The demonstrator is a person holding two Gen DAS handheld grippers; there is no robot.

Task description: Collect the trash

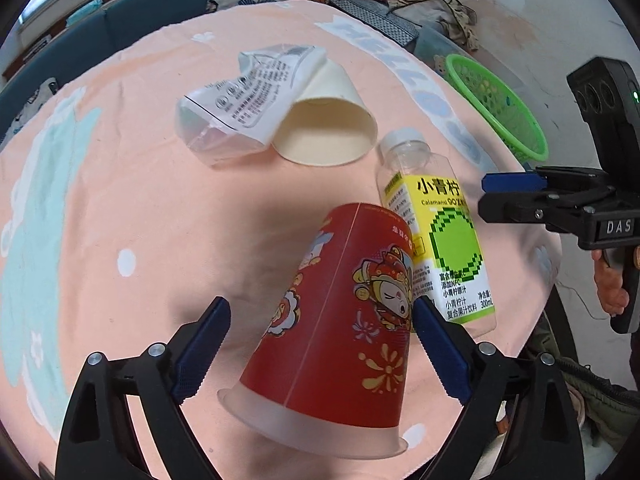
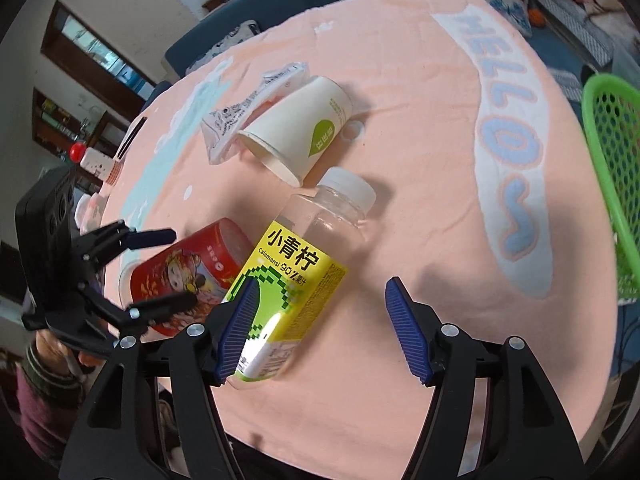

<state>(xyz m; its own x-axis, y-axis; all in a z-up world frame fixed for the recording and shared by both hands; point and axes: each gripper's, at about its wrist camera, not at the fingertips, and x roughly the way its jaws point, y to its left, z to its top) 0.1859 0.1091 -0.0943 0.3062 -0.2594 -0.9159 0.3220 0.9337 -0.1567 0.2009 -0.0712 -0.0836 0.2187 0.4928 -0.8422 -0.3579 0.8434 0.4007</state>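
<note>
A red printed paper cup (image 1: 332, 328) lies on its side on the peach tablecloth (image 1: 160, 220). My left gripper (image 1: 322, 304) stands open around it; the right pad sits at the cup's edge and the left pad is clear of it. Beside the cup lies a clear bottle with a yellow-green label (image 2: 304, 248). My right gripper (image 2: 322, 284) is open over the bottle's lower end, its left finger overlapping the label. Farther back lie a white paper cup (image 1: 332, 120) and a clear printed wrapper (image 1: 240, 108). The red cup (image 2: 188, 268) shows between the left gripper's fingers (image 2: 182, 268) in the right wrist view.
A green plastic basket (image 1: 496, 108) stands at the table's right edge, also seen as the basket (image 2: 612, 168) in the right wrist view. A small red-capped bottle (image 2: 92, 160) sits at the far left edge. A blue sofa (image 1: 140, 20) with plush toys is behind the table.
</note>
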